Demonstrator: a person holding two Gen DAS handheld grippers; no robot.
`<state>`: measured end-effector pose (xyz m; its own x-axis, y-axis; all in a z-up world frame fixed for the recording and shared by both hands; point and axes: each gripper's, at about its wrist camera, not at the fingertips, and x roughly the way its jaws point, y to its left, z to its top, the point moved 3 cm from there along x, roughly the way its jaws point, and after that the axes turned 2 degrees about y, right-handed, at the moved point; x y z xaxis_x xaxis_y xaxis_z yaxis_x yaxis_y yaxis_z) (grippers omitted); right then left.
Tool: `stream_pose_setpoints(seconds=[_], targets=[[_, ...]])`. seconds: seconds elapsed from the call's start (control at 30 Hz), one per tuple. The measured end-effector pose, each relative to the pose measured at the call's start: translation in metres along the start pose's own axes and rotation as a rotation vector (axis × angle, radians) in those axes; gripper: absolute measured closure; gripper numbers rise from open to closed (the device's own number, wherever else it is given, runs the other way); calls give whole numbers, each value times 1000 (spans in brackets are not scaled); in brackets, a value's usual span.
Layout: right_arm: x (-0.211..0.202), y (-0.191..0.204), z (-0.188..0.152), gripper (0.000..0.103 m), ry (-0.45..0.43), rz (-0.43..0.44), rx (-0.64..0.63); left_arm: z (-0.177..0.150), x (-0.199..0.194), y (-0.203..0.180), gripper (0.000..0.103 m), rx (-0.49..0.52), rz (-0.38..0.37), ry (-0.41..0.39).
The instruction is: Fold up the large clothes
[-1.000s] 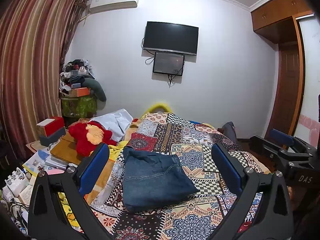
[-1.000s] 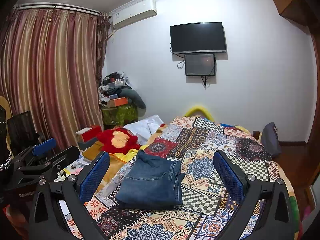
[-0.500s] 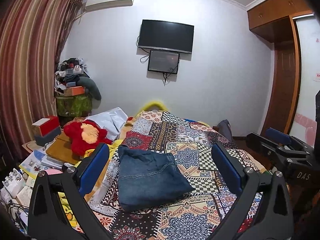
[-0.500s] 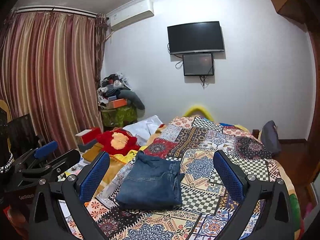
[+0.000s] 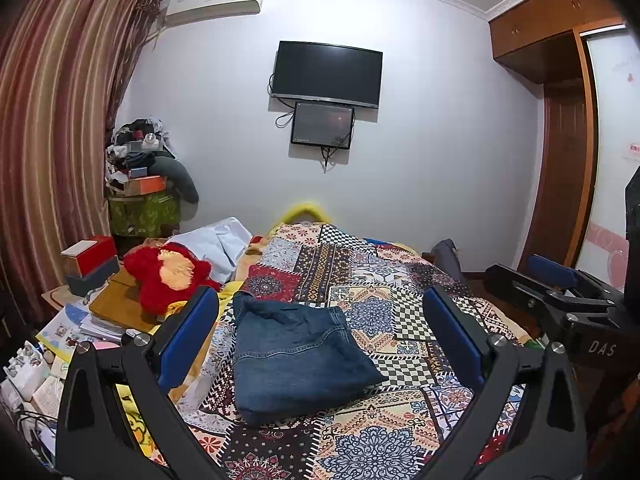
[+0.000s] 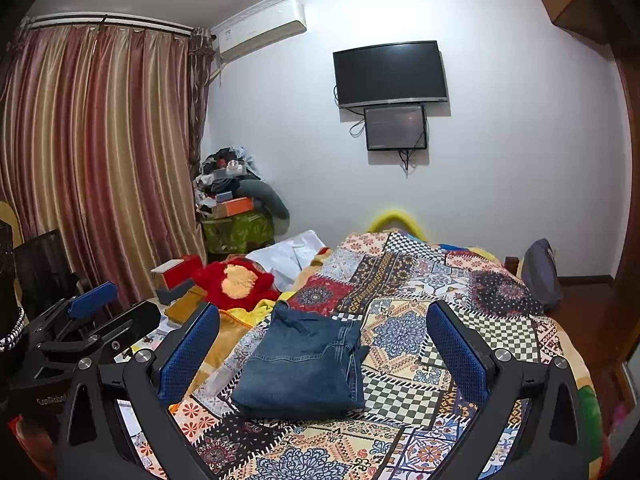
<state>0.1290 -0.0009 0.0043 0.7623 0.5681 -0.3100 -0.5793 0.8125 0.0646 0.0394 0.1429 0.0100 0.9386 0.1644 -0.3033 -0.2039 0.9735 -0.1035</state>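
A pair of blue jeans lies folded into a compact rectangle on the patchwork bedspread; it also shows in the right wrist view. My left gripper is open and empty, held back from and above the jeans. My right gripper is open and empty, also held back above the bed. Each gripper shows at the edge of the other's view: the right one and the left one.
A red plush toy, a white cloth, books and boxes crowd the bed's left side. A cluttered stand and curtain are at the left. A TV hangs on the far wall; a wardrobe stands right.
Both grippers have drifted slightly back and up from the bed; the jeans lie unmoved. Both stay open.
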Motion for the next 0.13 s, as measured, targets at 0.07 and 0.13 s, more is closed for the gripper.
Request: stream_pose_setpoints(seconds=[0.07, 0.13], targets=[[0, 1, 0, 0, 1, -3, 2, 0, 0, 0, 0, -1, 2, 0], [0, 2, 0, 0, 2, -3, 2, -1, -1, 2, 0, -3, 2, 1]])
